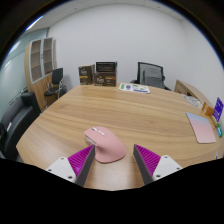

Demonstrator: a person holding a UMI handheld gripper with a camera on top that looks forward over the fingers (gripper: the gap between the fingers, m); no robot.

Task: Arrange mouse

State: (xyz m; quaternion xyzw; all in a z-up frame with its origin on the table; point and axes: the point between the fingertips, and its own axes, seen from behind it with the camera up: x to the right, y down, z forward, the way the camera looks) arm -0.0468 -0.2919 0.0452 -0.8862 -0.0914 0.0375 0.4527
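Note:
A pink computer mouse (105, 143) lies on the light wooden table (130, 110), between and just ahead of my fingertips. My gripper (114, 160) is open, with the magenta pads (82, 160) on either side. There is a gap between the mouse and the right finger. The left finger is close to the mouse's left side. The mouse rests on the table on its own.
A pink pad or notebook (201, 127) lies at the table's right edge. Papers (135, 88) lie at the far side. Black office chairs (151, 74) stand around the table. A shelf (40, 58) stands at the far left.

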